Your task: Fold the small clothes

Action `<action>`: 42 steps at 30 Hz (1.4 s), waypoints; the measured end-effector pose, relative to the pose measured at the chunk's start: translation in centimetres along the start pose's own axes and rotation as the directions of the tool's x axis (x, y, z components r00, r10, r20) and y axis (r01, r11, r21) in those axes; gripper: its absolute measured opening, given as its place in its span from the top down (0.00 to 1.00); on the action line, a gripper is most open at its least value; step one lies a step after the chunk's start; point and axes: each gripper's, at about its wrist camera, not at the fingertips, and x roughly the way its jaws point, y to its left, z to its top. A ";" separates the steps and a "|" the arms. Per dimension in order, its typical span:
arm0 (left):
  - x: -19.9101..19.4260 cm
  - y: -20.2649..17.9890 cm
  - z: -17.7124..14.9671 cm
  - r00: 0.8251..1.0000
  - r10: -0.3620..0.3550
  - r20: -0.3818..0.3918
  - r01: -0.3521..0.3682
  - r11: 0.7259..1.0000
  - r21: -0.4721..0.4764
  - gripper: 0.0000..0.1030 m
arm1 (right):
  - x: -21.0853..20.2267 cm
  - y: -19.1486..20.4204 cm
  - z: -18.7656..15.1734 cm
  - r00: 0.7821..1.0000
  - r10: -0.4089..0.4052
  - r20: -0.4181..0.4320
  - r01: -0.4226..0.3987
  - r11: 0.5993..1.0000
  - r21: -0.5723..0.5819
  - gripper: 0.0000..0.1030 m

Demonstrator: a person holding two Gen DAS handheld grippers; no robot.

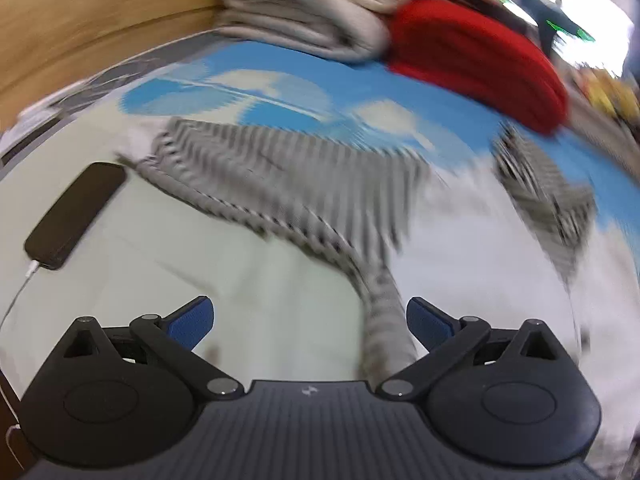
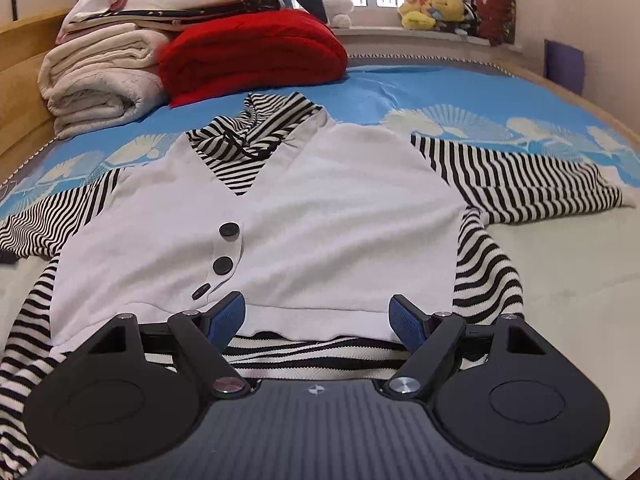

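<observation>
A small white vest-front top with black-and-white striped sleeves, hood and three black buttons lies flat, front up, on the bed. My right gripper stands open over its bottom hem, nothing between the blue pads. In the blurred left wrist view, the striped left sleeve stretches out across the sheet, and a striped strip runs down beside the right finger. My left gripper is open and holds nothing. The striped hood shows at the right.
A black phone with a white cable lies left of the sleeve. Folded cream blankets and a red blanket are stacked at the bed's head. A wooden bed frame runs along the left. Plush toys sit on the window sill.
</observation>
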 end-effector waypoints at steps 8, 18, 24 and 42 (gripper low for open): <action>8.6 8.4 8.1 0.994 0.084 -0.069 -0.105 0.912 -0.395 0.00 | 1.4 0.6 0.0 0.999 -0.012 -0.044 0.011 1.000 -0.019 0.22; 15.9 12.3 11.0 0.984 0.157 -0.082 -0.177 0.849 -0.499 0.02 | 2.9 2.0 0.0 0.996 -0.009 -0.086 0.005 0.999 -0.053 0.22; 16.8 13.2 12.3 0.993 0.111 -0.037 -0.112 0.810 -0.576 0.96 | 3.6 2.6 0.0 0.992 0.008 -0.124 -0.019 0.996 -0.084 0.22; 3.4 -27.7 0.9 0.816 -0.558 -0.152 0.576 0.763 0.294 0.09 | 1.3 -2.1 2.2 0.999 0.024 -0.026 -0.020 0.990 0.142 0.23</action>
